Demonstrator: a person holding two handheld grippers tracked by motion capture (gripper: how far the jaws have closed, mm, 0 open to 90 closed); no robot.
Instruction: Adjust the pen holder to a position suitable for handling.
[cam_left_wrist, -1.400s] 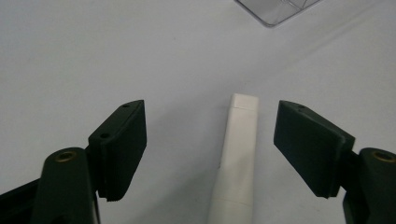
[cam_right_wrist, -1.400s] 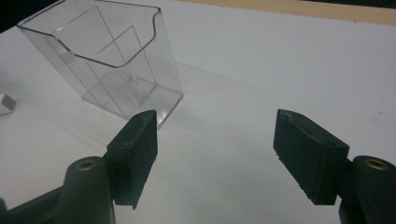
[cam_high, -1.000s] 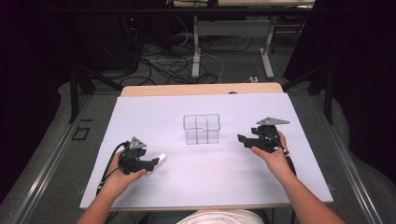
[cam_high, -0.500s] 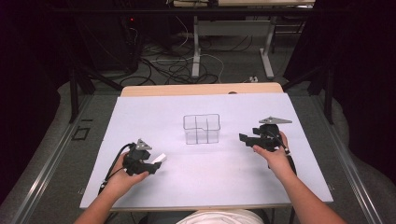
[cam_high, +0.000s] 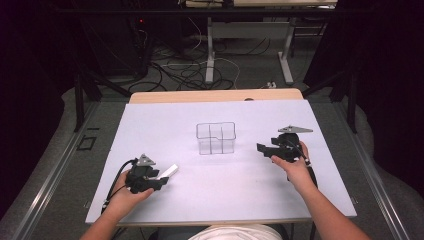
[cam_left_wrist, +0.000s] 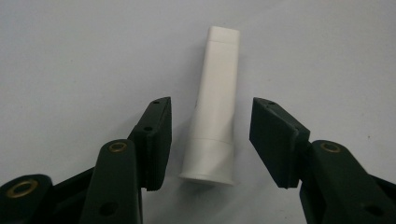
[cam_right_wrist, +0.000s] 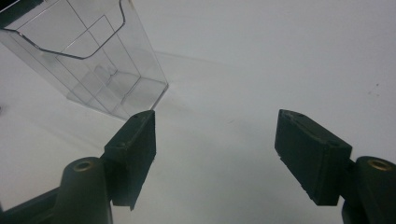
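A white tube lies flat on the white table, flared cap end toward the camera. My left gripper is open, one jaw on each side of the tube's cap end with small gaps. In the high view the left gripper sits at the front left, with the white tube poking out beyond it. A clear plastic organiser with compartments stands at the table's middle. My right gripper is open and empty, a little right of the organiser.
The white table surface spreads around both hands. A wooden strip shows along its far edge. Cables and desk legs lie on the floor beyond.
My left gripper has slid toward the front of the table and its jaws now stand on either side of the tube. The right gripper has barely moved.
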